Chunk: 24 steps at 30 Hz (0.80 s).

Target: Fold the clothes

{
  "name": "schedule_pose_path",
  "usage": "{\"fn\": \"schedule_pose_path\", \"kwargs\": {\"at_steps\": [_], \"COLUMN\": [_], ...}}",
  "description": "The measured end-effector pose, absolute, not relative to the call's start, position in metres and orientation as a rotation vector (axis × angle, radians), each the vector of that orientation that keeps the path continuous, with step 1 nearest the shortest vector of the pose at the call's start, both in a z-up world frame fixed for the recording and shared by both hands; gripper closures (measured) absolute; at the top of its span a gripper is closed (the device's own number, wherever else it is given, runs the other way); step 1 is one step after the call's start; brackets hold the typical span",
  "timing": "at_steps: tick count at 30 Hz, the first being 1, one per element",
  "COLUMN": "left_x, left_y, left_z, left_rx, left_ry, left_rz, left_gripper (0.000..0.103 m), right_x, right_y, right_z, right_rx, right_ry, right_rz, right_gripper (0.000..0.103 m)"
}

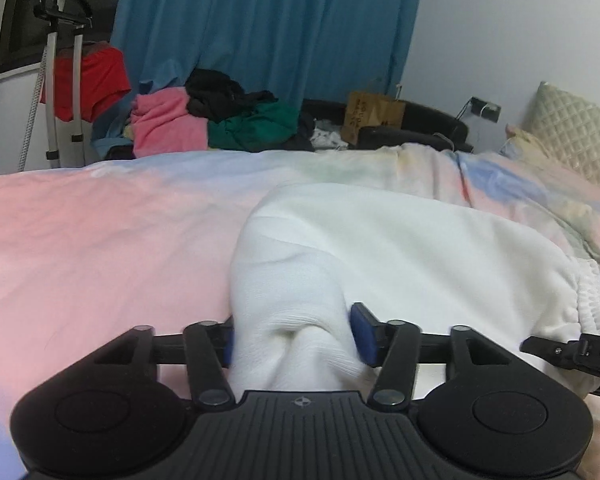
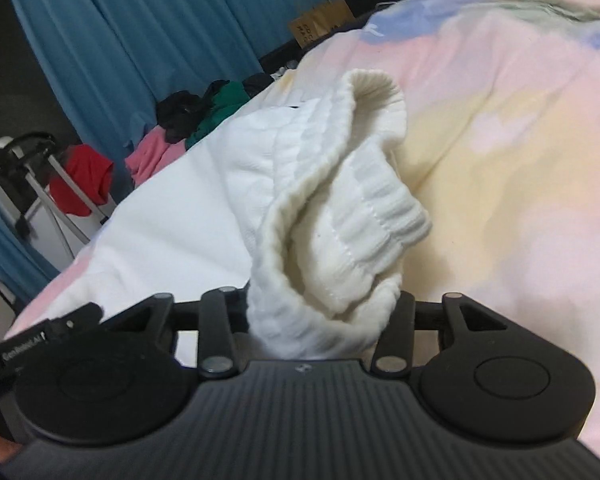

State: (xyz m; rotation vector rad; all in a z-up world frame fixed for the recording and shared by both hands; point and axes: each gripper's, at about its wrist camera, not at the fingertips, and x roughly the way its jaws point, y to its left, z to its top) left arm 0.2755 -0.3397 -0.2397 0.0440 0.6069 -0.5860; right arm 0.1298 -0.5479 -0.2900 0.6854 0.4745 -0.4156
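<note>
Steamer stand (image 1: 62, 92): far left bkgd, upright by the blue curtain (image 1: 268, 28); red garment (image 1: 90, 84) hangs behind it.
Clothes pile (image 1: 220, 120): past far edge of bed, pink, black, green pieces heaped tog.
Bedspread (image 1: 100, 240): pastel pink/blue/yellow, covers whole bed; pillow (image 1: 580, 140) at far right.
White sweater (image 1: 380, 248): lies on bedspread, centre-right in left wrist view, body spread away from cam; near end bunches up into the claw.
Left gripper (image 1: 296, 334): low over bed, jaws partly apart w/ a fold of the sweater betw. them; blue pad (image 1: 362, 332) on right side stands off the cloth w/ a visible gap, left pad mostly hidden by fabric. Not clamped.
Right gripper (image 2: 320, 320): ribbed hem/cuff (image 2: 364, 208) of the sweater (image 2: 188, 216) sits betw. its jaws, knit loose and puffed open; pads hidden by cloth, so can't tell if it pinches or just surrounds.
Paper bag (image 2: 324, 20): brown, beyond bed's far edge.
</note>
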Motion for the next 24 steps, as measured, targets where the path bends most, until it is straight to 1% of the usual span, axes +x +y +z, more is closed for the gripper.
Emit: {"fn": "schedule_pose_path", "kwargs": {"at_steps": [3, 5, 7, 9, 11, 16, 20, 21, 23, 24], "left_x": [0.261, 0.248, 0.233, 0.211, 0.187, 0.132, 0.088, 0.077, 0.056, 0.047], "left_y": [-0.342, -0.340, -0.338, -0.336, -0.334, -0.326, -0.317, -0.314, -0.307, -0.302], "left_z": [-0.221, -0.207, -0.187, -0.164, -0.140, -0.081, -0.048, -0.042, -0.029, -0.024], "left_rx": [0.091, 0.096, 0.101, 0.116, 0.131, 0.141, 0.177, 0.183, 0.194, 0.188], "left_ry": [0.624, 0.632, 0.634, 0.596, 0.546, 0.469, 0.424, 0.411, 0.384, 0.374], "left_rz": [-0.575, -0.561, -0.579, -0.610, -0.623, -0.663, -0.680, -0.682, -0.687, -0.688], "left_gripper": [0.030, 0.016, 0.013, 0.008, 0.001, 0.000, 0.000, 0.000, 0.000, 0.000], "right_x": [0.122, 0.115, 0.105, 0.090, 0.075, 0.040, 0.018, 0.013, 0.002, -0.004], "right_y": [-0.547, -0.543, -0.538, -0.530, -0.524, -0.508, -0.488, -0.483, -0.471, -0.466], "right_z": [-0.277, -0.264, -0.247, -0.230, -0.208, -0.148, -0.108, -0.099, -0.085, -0.080], "right_rx": [0.723, 0.722, 0.686, 0.649, 0.620, 0.528, 0.468, 0.450, 0.417, 0.400], "right_ry": [0.527, 0.561, 0.583, 0.578, 0.547, 0.455, 0.417, 0.415, 0.412, 0.405], "right_rz": [-0.449, -0.477, -0.480, -0.481, -0.467, -0.422, -0.385, -0.375, -0.363, -0.353], "right_gripper": [0.053, 0.053, 0.053, 0.053, 0.053, 0.053, 0.053, 0.050, 0.034, 0.030]}}
